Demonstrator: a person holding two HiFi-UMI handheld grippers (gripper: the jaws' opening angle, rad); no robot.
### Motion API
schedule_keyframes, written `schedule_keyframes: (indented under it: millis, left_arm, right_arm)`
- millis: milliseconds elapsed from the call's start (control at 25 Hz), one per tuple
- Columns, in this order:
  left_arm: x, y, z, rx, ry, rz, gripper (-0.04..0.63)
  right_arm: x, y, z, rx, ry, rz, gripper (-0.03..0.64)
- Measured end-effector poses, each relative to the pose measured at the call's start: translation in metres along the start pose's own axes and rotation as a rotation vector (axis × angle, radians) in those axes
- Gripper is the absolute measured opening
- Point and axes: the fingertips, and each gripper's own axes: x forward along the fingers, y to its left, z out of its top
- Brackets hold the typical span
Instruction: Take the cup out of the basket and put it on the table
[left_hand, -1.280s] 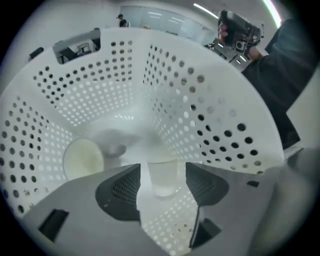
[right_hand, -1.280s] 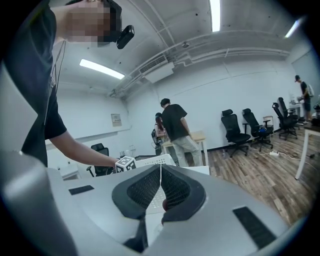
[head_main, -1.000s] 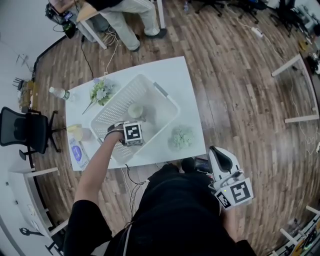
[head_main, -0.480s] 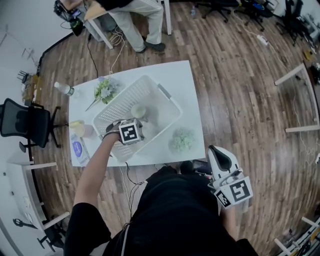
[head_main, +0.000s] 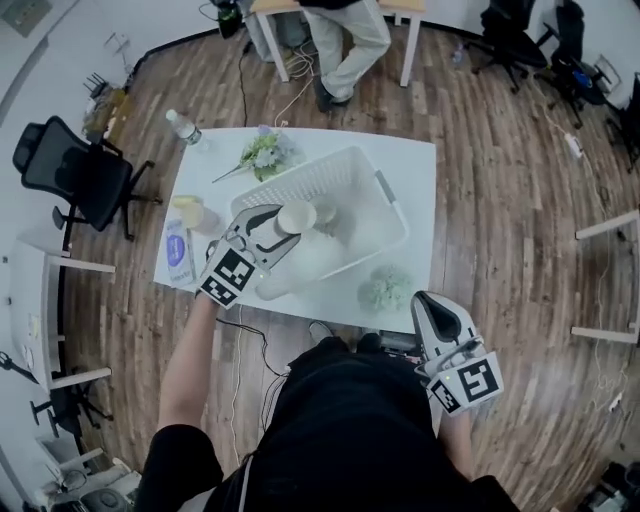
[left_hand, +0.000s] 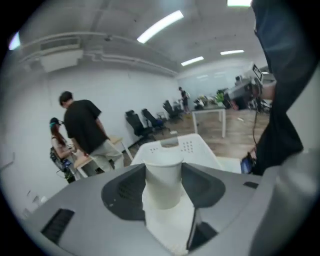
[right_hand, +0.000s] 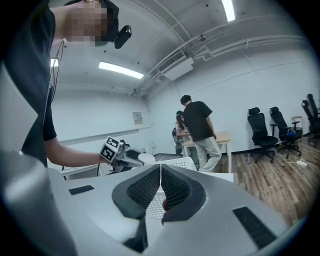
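A white paper cup (head_main: 296, 216) hangs in the air above the white slatted basket (head_main: 378, 183), which stands on the white table (head_main: 412, 165). My left gripper (head_main: 285, 222) is shut on the cup; its jaws have just been closing with the cup between them. In the left gripper view both pads press the upright cup (left_hand: 162, 175), and the basket (left_hand: 176, 145) lies beyond and below it. My right gripper (head_main: 432, 303) is shut on nothing, off the table's near right corner. In the right gripper view its pads (right_hand: 150, 190) meet, and the cup (right_hand: 146, 158) shows further off.
On the table lie a flower bunch (head_main: 262, 152), a water bottle (head_main: 183, 125), a blue-and-white packet (head_main: 178, 250), a yellowish cup (head_main: 188, 208) and a pale green fluffy ball (head_main: 385, 290). Another pale object (head_main: 340, 222) stays in the basket. A black office chair (head_main: 75, 175) stands left; a person (head_main: 345, 40) stands behind.
My left gripper has risen out of the basket with the cup, tipping from pointing down to nearly level. The right gripper has shifted only slightly.
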Motion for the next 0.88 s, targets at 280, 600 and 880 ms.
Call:
schedule_keyframes:
  millis: [280,600,880]
  left_arm:
    - [-0.130,0.029,-0.005,-0.244,-0.299,0.504,0.227]
    - [-0.209,0.007,-0.087,-0.422,-0.307,0.846,0.226]
    - [-0.189,-0.048,-0.156,-0.574,-0.330,0.939,0.225]
  right_arm:
    - [0.040,0.038,0.001,-0.035,0.061,0.172,0.026]
    - [0.067,0.079,0.001,-0.075,0.108,0.274,0.026]
    - [0.070,0.106,-0.010,-0.108,0.165,0.298,0.026]
